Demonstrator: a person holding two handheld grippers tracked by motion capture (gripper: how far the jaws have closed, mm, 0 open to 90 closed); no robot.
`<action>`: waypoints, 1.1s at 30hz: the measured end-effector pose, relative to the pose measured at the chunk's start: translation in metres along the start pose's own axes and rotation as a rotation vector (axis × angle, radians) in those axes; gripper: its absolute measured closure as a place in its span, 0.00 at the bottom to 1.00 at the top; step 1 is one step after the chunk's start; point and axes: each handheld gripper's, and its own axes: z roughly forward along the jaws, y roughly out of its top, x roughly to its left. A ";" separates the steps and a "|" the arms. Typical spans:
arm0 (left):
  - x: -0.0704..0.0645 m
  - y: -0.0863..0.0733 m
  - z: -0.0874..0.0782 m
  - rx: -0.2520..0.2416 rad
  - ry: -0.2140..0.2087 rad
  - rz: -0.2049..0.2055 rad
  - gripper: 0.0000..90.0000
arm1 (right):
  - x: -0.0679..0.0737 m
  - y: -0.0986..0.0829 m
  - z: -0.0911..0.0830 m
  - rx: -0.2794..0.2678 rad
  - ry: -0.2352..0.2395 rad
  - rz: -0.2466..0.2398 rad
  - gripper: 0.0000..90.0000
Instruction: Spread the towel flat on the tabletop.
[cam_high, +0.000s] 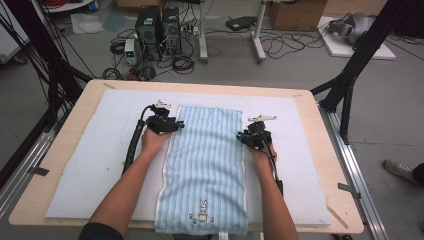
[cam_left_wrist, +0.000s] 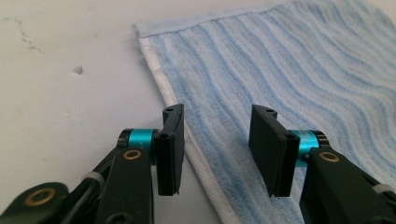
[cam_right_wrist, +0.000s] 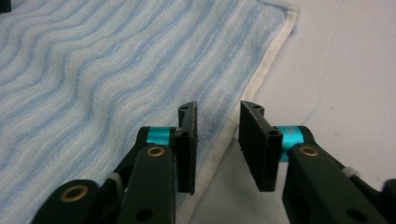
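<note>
We see a blue striped towel (cam_high: 206, 165) lying flat on the white padded mat (cam_high: 90, 150) that covers the wooden surface (cam_high: 65, 125), running lengthwise from the far middle of the surface to its near edge, where the end with the small rabbit print (cam_high: 202, 211) hangs just over. Our left hand-held gripper (cam_high: 170, 123) sits at the towel's left long edge, close to its far left corner; in the left gripper view (cam_left_wrist: 215, 149) its jaws stand spread, straddling the white hem (cam_left_wrist: 196, 163) with one pad over the mat and the other over the stripes, nothing pinched between them. Our right hand-held gripper (cam_high: 248, 136) sits at the towel's right long edge, somewhat nearer to us than the left one; in the right gripper view (cam_right_wrist: 217, 147) its jaws are likewise spread, with the cream hem (cam_right_wrist: 219, 149) passing between them and no cloth caught. Both forearms come in from the near edge.
</note>
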 end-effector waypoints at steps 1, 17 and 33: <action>-0.002 0.000 0.000 0.003 0.023 0.004 0.68 | 0.000 0.001 0.000 0.004 -0.008 0.000 0.82; 0.009 0.016 0.012 -0.028 0.104 -0.110 0.98 | -0.003 0.021 0.019 0.014 -0.071 0.001 0.97; 0.009 0.005 -0.026 -0.087 0.019 -0.104 0.60 | -0.004 0.022 -0.005 -0.072 -0.017 0.033 0.70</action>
